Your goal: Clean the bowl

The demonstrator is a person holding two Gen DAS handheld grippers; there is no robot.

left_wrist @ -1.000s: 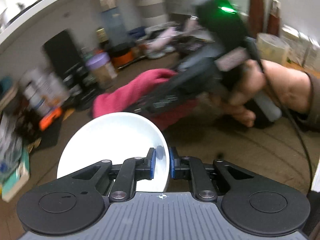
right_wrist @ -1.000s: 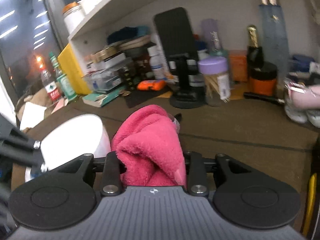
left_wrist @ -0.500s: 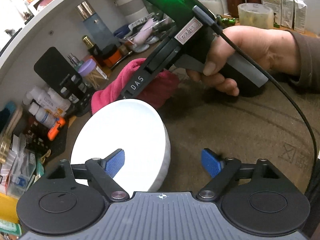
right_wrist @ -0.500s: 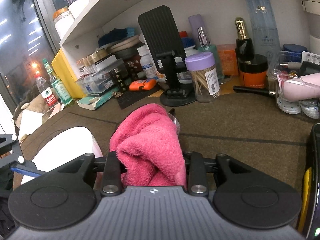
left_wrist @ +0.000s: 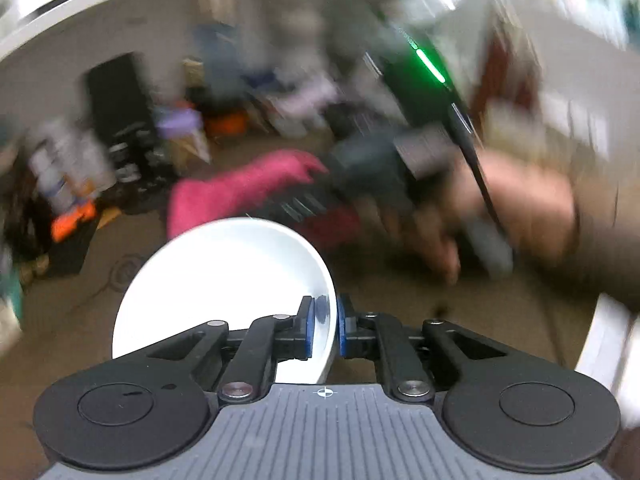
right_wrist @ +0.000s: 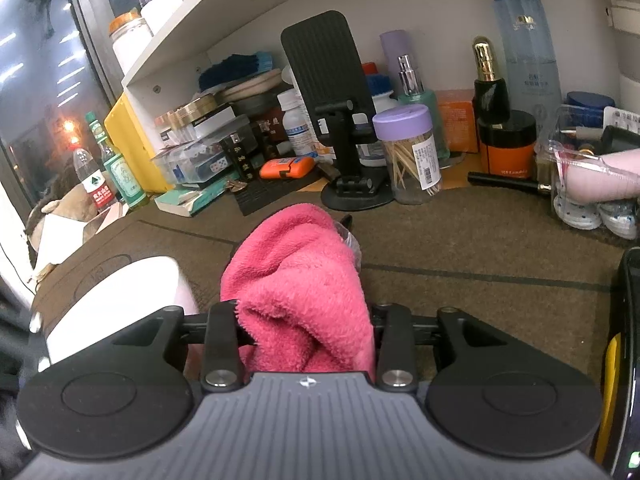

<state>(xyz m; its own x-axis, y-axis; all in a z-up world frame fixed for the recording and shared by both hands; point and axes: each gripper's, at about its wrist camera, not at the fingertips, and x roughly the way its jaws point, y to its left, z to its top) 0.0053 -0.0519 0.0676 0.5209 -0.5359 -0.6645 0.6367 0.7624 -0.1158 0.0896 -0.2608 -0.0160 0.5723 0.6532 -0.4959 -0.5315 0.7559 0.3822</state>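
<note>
Left wrist view: the round white ceramic bowl [left_wrist: 224,280] is now pinched at its rim by the left gripper [left_wrist: 322,330], whose fingers were spread around it half a second ago.
Meaning: the bowl is judged steadied on the bench [left_wrist: 420,320] for wiping.
Right wrist view: the fluffy pink cloth [right_wrist: 300,300] is clamped in the right gripper [right_wrist: 306,328], beside the bowl.
Count: one bowl, one cloth, two grippers.

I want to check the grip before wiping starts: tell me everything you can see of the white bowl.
The white bowl is plain, smooth and glossy, like glazed ceramic or plastic, round with a low wall and a shallow inside that looks bare. The left gripper is shut on its rim, one blue pad inside and one outside, holding it tilted so the inside faces the left wrist camera. The right wrist view shows its outer wall left of the pink towel; whether they touch I cannot tell.
</note>
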